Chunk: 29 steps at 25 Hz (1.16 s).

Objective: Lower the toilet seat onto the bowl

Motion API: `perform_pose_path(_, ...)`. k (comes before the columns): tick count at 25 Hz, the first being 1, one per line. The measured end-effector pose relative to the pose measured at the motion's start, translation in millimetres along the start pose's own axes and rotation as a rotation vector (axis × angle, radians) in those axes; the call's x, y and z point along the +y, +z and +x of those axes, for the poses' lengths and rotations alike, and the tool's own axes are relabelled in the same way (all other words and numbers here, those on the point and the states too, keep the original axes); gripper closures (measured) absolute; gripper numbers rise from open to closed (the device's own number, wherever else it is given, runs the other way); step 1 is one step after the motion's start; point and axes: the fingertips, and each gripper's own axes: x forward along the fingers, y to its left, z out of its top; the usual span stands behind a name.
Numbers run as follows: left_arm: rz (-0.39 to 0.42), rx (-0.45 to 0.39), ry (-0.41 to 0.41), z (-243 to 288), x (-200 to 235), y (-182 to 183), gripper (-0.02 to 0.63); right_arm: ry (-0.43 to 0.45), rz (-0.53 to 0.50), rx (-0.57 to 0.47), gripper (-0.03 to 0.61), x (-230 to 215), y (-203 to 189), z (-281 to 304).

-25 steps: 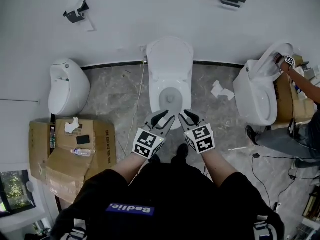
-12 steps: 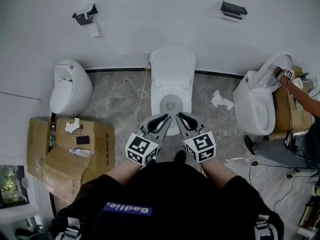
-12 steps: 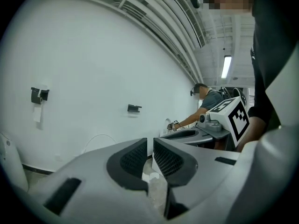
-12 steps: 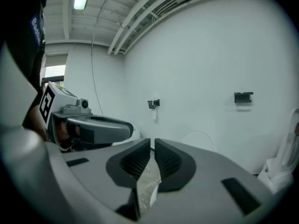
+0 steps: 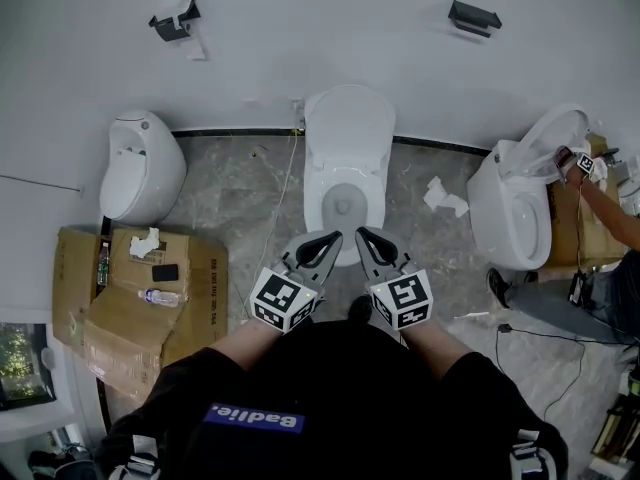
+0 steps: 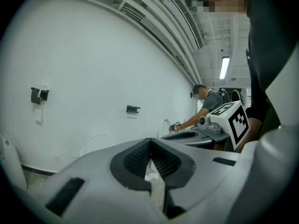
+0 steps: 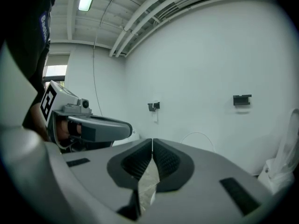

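Seat (image 5: 318,200) lying flat on bowl (image 5: 343,208); task appearing done.
Left claw (image 5: 329,237), right claw (image 5: 361,234): just closing fully, holding nothing, hovering at bowl's front.

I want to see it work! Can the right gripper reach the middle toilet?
Probably yes. The right gripper hangs just in front of the middle toilet, fingers shut and empty, with nothing between them.

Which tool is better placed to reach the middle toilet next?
Right, marginally. Left tool and right tool have both just closed on nothing, flanking the front rim of the middle toilet; the right tip reaches slightly further in.
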Motion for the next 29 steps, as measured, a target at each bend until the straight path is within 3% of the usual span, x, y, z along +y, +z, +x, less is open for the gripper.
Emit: perform_pose_path(29, 0.004, 0.005, 0.007, -4.9, 0.8, -6.1, 0.597, -0.010, 0.012, 0.001, 0.549, 2.4, -8.1, -4.2)
